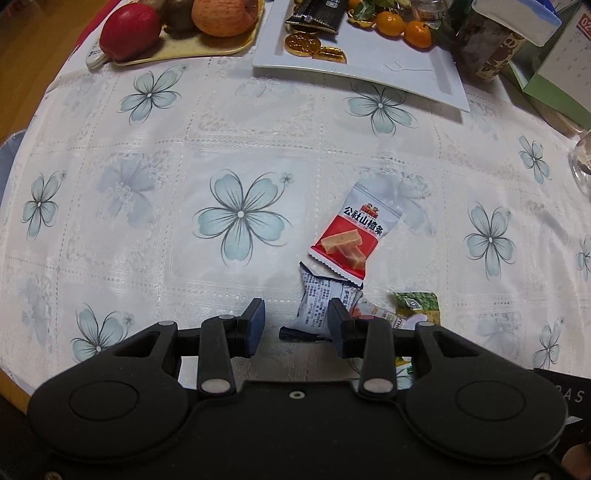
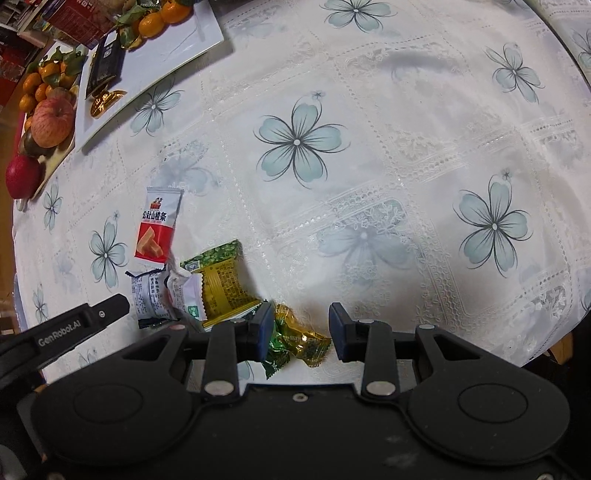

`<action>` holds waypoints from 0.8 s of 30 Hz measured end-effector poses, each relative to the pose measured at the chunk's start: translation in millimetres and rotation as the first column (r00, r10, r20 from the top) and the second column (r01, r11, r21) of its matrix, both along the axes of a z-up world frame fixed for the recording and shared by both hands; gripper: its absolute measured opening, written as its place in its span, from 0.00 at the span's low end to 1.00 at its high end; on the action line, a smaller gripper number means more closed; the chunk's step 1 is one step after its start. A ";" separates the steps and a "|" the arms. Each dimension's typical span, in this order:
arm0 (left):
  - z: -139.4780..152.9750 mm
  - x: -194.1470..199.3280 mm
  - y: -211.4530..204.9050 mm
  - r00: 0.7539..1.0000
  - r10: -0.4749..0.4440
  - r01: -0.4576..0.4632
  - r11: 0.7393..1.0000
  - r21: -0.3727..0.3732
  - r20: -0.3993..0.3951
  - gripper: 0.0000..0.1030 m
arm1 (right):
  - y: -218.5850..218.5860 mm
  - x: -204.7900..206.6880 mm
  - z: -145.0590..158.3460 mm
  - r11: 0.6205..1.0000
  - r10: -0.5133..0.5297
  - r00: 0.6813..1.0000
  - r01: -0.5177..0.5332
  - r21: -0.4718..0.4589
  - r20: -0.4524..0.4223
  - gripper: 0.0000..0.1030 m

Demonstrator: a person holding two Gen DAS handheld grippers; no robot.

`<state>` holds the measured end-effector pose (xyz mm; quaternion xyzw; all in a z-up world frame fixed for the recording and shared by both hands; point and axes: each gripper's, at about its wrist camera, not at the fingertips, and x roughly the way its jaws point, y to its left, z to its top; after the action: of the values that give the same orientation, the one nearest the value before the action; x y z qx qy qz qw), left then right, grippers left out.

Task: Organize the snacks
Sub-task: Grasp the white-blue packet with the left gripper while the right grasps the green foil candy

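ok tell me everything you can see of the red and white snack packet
The red and white snack packet is a small sealed pillow pack, glossy like plastic film, white at the top with dark Chinese lettering, red below with pictured tan bars, zigzag-cut ends. It lies flat on the flowered tablecloth, its lower end overlapping a grey-white packet.

Small wrapped snacks lie clustered on tablecloth.

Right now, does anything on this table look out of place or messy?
Yes. Several snack packets lie in a loose overlapping heap on the tablecloth, while the white tray already holds a dark packet and gold coins. Nothing looks spilled or torn.
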<state>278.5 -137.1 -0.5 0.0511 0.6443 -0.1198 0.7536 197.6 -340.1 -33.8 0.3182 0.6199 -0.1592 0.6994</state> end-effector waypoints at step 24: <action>-36.9 -0.4 -11.7 0.996 0.013 -0.007 0.998 0.065 -0.090 0.40 | -11.7 4.1 -9.6 0.994 -0.043 0.998 0.047 0.099 -0.039 0.35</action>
<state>278.1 -148.8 -37.4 0.0668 0.6814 -0.0974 0.7223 201.7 -351.8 -43.4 0.3636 0.6326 -0.1495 0.6673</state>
